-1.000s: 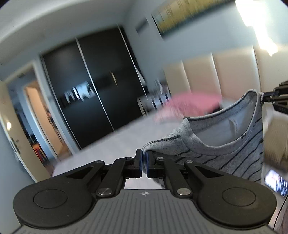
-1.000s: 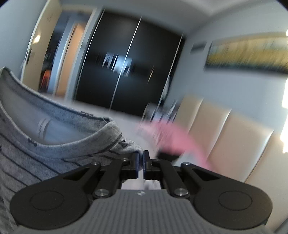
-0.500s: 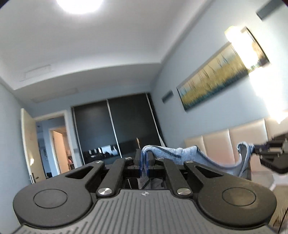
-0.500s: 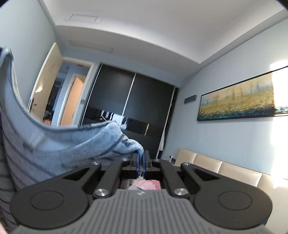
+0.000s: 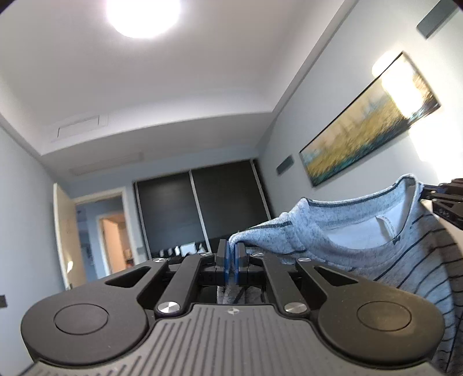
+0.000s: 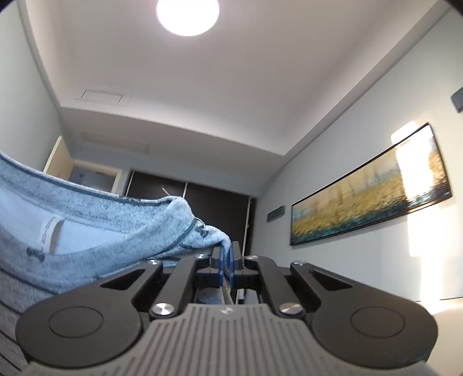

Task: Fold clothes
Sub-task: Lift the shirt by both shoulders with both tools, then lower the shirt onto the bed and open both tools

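Round ceiling light [image 6: 187,16], lit, top centre of frame. Rectangular ceiling vent panel [image 5: 78,128], upper left. Dark sliding wardrobe doors [image 5: 202,208], two panels, centre of frame on the far wall. Open doorway [image 5: 99,228], left of the wardrobe, with a pale door leaf [image 5: 62,234] swung beside it. Long framed landscape painting [image 6: 367,191], yellow and teal, right wall, partly washed by sunlight. Small dark wall plate [image 6: 275,214], between wardrobe and painting.

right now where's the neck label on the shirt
Inside the back of the collar of the grey striped shirt: the neck label shows right of centre in the left wrist view, left in the right.
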Motion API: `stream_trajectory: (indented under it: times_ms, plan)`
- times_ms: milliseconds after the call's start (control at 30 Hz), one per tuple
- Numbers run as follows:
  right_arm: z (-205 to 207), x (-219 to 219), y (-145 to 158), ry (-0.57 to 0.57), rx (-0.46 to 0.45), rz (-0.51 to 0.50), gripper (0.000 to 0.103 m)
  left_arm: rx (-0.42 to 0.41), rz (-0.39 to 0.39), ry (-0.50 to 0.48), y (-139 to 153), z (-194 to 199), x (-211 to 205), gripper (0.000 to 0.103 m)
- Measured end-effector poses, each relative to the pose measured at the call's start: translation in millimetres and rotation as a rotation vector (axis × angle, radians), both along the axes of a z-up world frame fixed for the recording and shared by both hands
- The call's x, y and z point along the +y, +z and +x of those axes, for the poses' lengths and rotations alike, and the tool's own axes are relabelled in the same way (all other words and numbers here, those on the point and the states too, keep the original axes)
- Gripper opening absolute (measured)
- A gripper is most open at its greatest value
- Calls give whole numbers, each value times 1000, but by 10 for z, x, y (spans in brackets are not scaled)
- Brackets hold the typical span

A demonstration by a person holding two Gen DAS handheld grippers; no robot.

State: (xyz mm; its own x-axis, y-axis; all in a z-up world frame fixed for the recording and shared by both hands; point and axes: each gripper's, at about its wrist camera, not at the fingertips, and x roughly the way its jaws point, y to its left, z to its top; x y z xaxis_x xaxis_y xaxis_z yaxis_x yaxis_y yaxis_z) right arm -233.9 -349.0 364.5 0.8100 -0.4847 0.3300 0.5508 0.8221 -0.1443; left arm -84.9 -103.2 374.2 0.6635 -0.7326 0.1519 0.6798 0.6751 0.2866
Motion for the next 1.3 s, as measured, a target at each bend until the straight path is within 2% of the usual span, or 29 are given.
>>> stream_trajectory:
  times_ms: [67,167,333,433,567,767,867,1000,1133,1233,1300]
  plan:
    - [167,-55,-116,7,57,8,4,17,55,35,-151,194,-138,2]
    - [509,-158,-380,15,168,37,4,91,144,72,-462,597,-421,2]
    - [1258,-421,-1018,11,358,95,4,213,287,130,-1076,1373,-1005,2]
    - [1787,-610,-1425,17,473,139,4,267,374,196,-1560,1845,-1417,2]
    - [2522,-878,-1973,18,598,213,4,412,424,245,-2124,2487,-1829,2]
    - [3519,-1260,-2807,16,752,311,4,512,530,275,-2846,3231,-2427,2]
    - [3999,-1447,-3237,14,828,359,4,572,578,266,-3282,3455,-2492,3]
    - [4223,-1528,-3888,10,921,412,4,633,652,262,-3754,3646,-2580,3]
    - [4478,-1622,-4256,29,987,453,6,735,689,248,-4085,3798,-2563,10]
    - [4530,-1615,-4421,66,1019,470,14,763,709,261,-4193,3852,-2553,18]
    - [4482,-1632,-4400,88,1013,488,27,773,709,273,-4203,3853,-2433,23]
